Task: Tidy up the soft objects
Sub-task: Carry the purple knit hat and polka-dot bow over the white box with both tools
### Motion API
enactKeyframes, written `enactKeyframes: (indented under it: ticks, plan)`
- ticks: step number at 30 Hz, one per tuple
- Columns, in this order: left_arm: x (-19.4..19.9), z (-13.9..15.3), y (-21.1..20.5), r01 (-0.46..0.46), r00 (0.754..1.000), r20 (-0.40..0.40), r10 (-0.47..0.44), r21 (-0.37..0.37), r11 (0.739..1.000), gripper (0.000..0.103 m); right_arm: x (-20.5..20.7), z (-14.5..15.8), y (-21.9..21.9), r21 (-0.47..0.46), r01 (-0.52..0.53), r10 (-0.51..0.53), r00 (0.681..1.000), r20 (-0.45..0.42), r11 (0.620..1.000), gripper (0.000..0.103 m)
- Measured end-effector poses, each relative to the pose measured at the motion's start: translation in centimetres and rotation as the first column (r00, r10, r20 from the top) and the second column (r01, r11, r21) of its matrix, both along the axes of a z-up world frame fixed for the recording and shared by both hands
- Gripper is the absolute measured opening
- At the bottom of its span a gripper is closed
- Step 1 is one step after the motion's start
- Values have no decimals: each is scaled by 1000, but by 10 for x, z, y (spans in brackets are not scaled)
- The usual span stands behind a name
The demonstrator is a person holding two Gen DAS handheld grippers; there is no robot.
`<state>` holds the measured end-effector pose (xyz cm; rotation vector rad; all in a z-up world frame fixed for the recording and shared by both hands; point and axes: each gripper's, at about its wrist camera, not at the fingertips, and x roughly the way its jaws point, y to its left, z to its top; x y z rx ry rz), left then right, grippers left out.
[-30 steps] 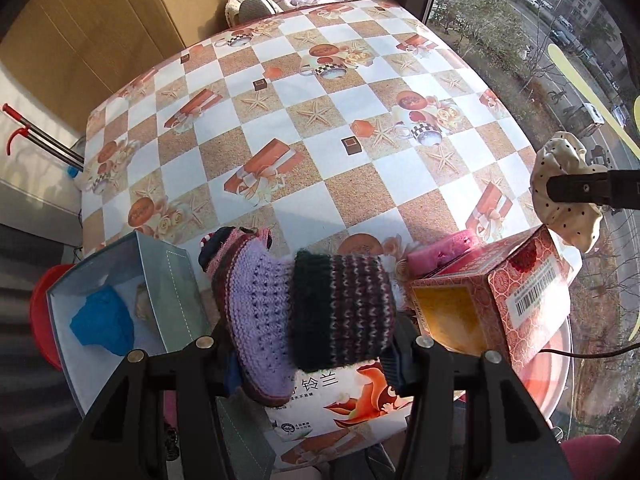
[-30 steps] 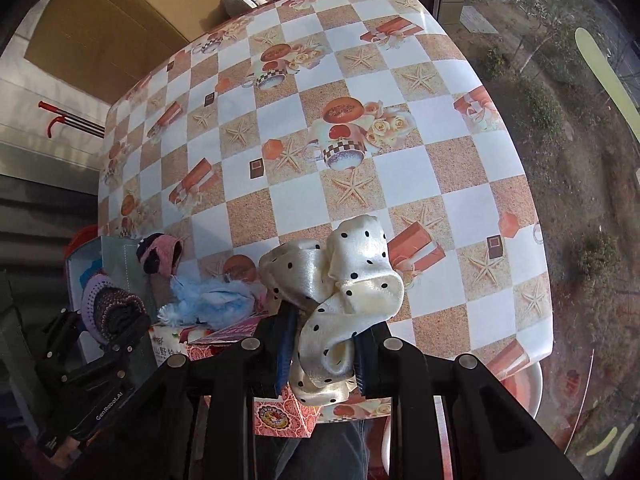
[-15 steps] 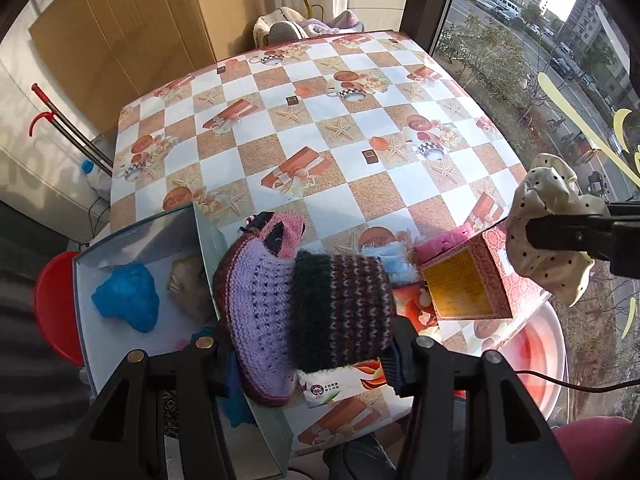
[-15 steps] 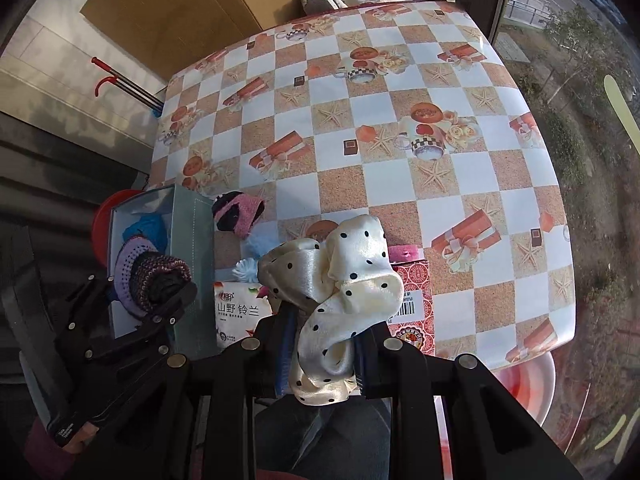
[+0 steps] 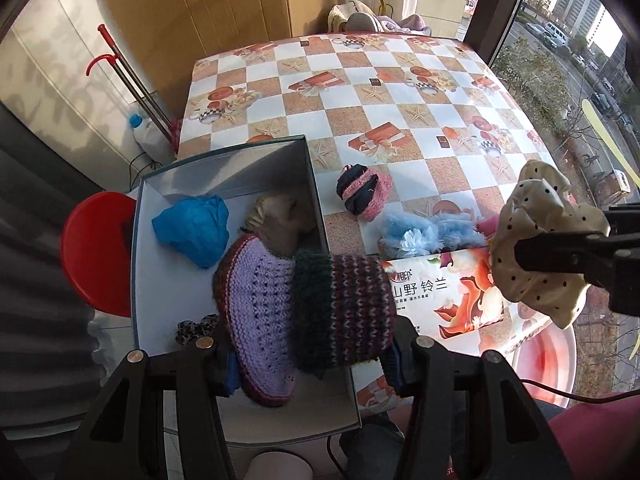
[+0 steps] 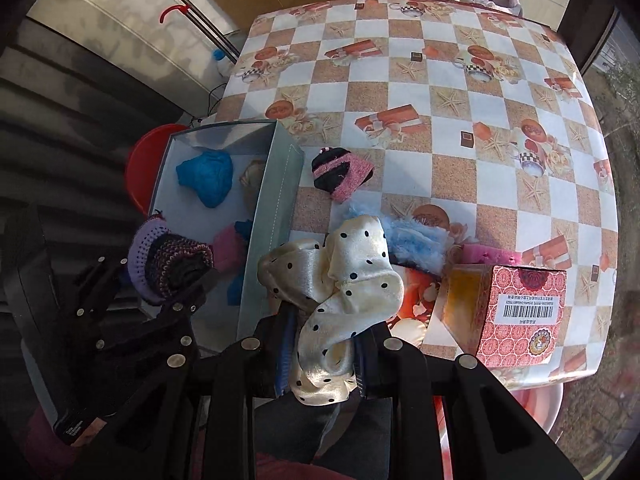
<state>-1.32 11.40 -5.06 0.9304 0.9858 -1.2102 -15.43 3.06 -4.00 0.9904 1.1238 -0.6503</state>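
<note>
My left gripper (image 5: 308, 354) is shut on a knitted purple and dark striped sock (image 5: 304, 312), held over the open grey box (image 5: 224, 160). In the right wrist view the same left gripper (image 6: 176, 276) and sock (image 6: 168, 260) hang above the box (image 6: 276, 184). My right gripper (image 6: 324, 354) is shut on a cream polka-dot scrunchie (image 6: 340, 284), which also shows at the right of the left wrist view (image 5: 536, 248). Inside the box lie a blue soft item (image 5: 192, 228) and a tan one (image 5: 280, 220). A pink and black knit sock (image 6: 340, 174) and a fluffy light blue item (image 6: 416, 240) lie on the table.
A flat tissue pack (image 5: 444, 296) and a red patterned carton (image 6: 516, 312) sit near the table's front edge (image 6: 560, 376). A red stool (image 5: 96, 256) stands left of the box. A leopard-print scrunchie (image 5: 192, 330) lies in the box's near corner. Red-handled poles (image 5: 132, 80) lean at the back left.
Both grippers have travelled left with their loads. The sock now hangs over the open box, and the scrunchie has come from over the table to beside the box's right wall.
</note>
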Motion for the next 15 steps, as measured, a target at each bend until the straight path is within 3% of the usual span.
enactKeyframes:
  ticks: [15]
  plan:
    - [27,7,23,-87,996,-12,86,-33,996,58,43,1,19,-17,-139,139,990,-28,990,26]
